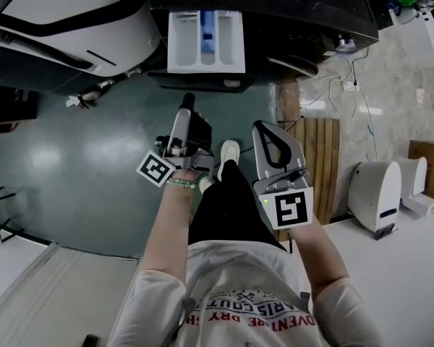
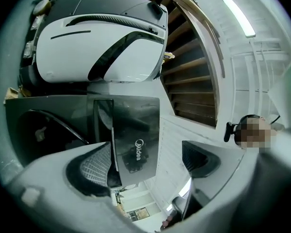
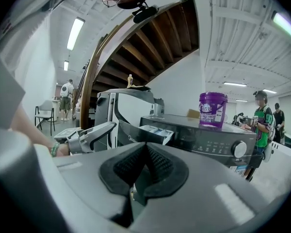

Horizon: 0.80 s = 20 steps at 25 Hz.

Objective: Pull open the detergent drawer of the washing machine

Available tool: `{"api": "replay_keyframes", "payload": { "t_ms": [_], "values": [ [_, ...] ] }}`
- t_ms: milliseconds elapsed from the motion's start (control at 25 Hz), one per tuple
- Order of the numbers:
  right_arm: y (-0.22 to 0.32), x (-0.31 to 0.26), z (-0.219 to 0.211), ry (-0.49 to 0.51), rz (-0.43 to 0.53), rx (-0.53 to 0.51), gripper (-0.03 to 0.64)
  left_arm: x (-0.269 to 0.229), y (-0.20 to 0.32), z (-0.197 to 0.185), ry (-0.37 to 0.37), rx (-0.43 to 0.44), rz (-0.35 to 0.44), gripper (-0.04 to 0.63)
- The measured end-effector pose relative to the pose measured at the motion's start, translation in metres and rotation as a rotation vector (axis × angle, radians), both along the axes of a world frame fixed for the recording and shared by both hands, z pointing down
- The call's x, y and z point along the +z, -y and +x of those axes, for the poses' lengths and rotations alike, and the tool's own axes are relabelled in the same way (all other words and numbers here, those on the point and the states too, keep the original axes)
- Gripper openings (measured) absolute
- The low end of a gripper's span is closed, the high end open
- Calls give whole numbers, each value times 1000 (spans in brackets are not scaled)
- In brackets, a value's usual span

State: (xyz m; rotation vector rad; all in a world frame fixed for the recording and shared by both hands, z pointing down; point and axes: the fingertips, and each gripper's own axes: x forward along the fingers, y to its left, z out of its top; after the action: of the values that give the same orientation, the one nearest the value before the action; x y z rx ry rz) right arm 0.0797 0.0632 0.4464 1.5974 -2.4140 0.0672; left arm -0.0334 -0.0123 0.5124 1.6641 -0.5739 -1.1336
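Observation:
The dark washing machine (image 1: 289,13) stands at the top of the head view. Its white detergent drawer (image 1: 205,42) with a blue insert sticks out toward me, pulled open. My left gripper (image 1: 188,108) hangs a short way in front of the drawer, apart from it, jaws open and empty. In the left gripper view the drawer's dark front panel (image 2: 136,142) shows beyond the open left gripper (image 2: 145,166), touching neither pad. My right gripper (image 1: 265,130) is to the right and further back, shut on nothing. In the right gripper view the right gripper (image 3: 145,171) has its pads together, with the open drawer (image 3: 157,128) ahead.
A white and black appliance (image 1: 65,27) stands left of the washer. A purple bucket (image 3: 212,109) sits on the washer's top. A wooden pallet (image 1: 318,157), cables and a white device (image 1: 376,194) lie to the right. People stand far off.

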Motion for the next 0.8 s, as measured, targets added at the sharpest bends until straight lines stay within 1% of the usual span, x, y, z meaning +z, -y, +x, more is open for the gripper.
{"api": "replay_keyframes", "payload": {
  "t_ms": [200,280,320,400,480,560,600,640,680,800],
  "values": [
    [-10,-13,-5,19,9,6,0,-31,-16,-5,40,19,57,454],
    [-13,-21,-8,27,13,5,1,-47,-24,-5,89,32,92,446],
    [-15,-25,-10,31,16,5,1,-53,-28,-5,124,38,109,417],
    [-18,-34,-14,39,29,5,0,-60,-36,-10,206,38,135,334],
    [-21,-44,-19,44,40,3,1,-69,-42,-17,261,26,148,256],
    [-23,-55,-24,46,49,2,0,-83,-47,-22,316,11,161,150],
    [-24,-61,-25,49,54,5,0,-91,-50,-23,354,9,172,64],
    [-25,-67,-26,53,60,10,0,-99,-54,-22,394,13,189,11],
    [-26,-74,-26,57,66,15,0,-107,-59,-21,430,22,211,-9],
    [-28,-95,-27,66,94,20,0,-137,-72,-14,527,62,295,-9]
  ]
}}
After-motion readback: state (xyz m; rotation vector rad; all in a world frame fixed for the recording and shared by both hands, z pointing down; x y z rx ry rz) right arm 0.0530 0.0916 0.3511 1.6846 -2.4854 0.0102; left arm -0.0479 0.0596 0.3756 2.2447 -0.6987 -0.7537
